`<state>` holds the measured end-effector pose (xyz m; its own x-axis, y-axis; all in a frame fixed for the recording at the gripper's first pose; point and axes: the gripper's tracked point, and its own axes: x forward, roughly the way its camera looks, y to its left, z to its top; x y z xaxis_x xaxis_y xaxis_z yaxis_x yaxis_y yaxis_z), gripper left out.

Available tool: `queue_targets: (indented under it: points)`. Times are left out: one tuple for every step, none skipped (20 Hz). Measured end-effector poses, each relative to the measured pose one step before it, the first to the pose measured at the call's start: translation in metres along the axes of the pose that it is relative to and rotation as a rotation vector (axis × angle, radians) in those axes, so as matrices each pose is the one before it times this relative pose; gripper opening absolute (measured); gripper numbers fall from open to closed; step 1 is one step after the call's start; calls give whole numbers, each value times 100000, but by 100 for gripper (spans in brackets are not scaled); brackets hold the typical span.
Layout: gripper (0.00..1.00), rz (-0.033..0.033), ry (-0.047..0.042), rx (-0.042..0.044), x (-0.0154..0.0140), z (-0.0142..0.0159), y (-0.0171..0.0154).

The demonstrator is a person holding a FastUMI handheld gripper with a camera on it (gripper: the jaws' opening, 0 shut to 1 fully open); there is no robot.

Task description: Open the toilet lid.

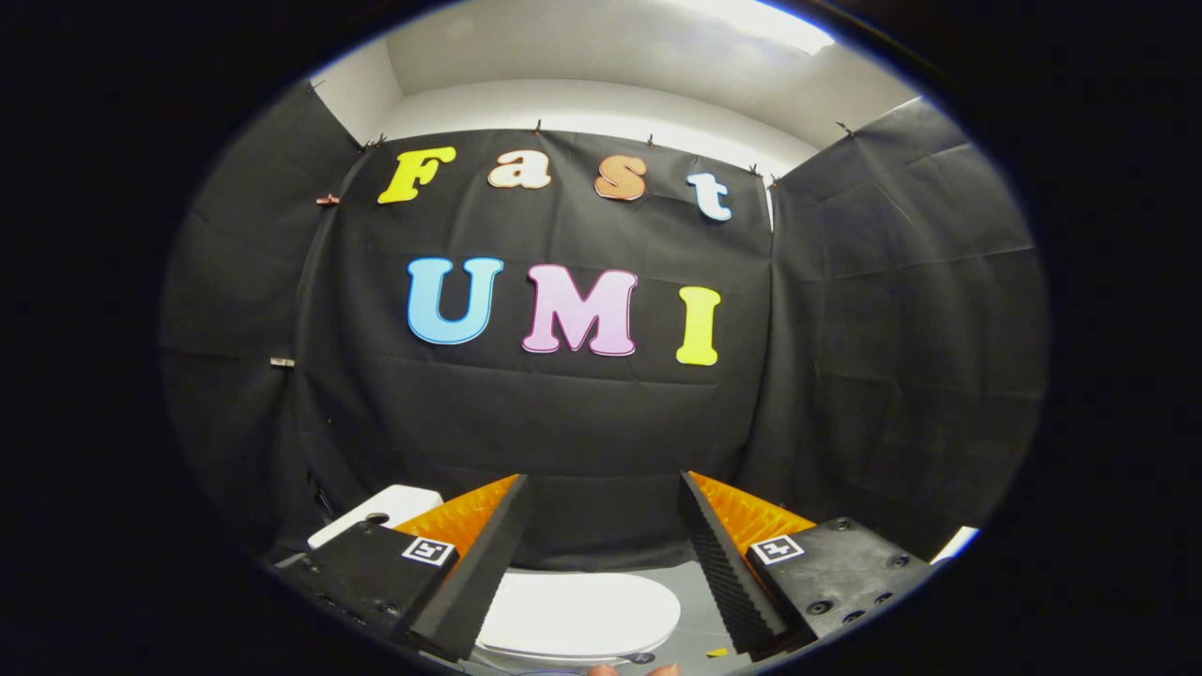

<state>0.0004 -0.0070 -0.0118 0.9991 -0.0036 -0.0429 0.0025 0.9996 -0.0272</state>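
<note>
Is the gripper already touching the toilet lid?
No. The gripper is open, fingers spread apart in the air, and the closed white toilet lid lies below and between them, untouched.

Tongs: two wedge-shaped fingers, set wide apart with nothing between them; inner faces ribbed in fine ridges. Each finger is mounted on a blocky base plate with recessed round screws and one small square black-and-white marker tag on its upper face
</note>
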Motion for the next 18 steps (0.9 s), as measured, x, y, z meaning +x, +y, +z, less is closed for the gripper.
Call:
queue_targets:
  points:
    - [98,70,392,-121,16,-39,-27]
    - [98,248,443,94,37,-37,13]
    - [98,457,391,141,-18,-35,43]
    - [98,337,276,7,-89,4,-84]
    - [98,293,74,-65,-30,103,-40]
    - [98,160,41,-112,-124,26,5]
    - [98,160,-104,-93,-6,48,19]
    - [98,-65,-55,-31,130,-63,24]
    - [98,-97,-20,10,64,-53,-36]
    - [98,-143,287,10,-30,-100,-31]
    - [98,-88,259,77,28,-96,2]
    - [98,15,205,311,-42,-70,37]
    - [98,336,22,725,35,-61,39]
    - [98,806,43,1476,61,-83,93]
    - [98,960,578,2401,144,-215,70]
    - [98,897,741,3219,258,-475,-102]
    - [98,820,963,3882,154,-506,-150]
    - [98,1416,922,4545,-78,-497,150]
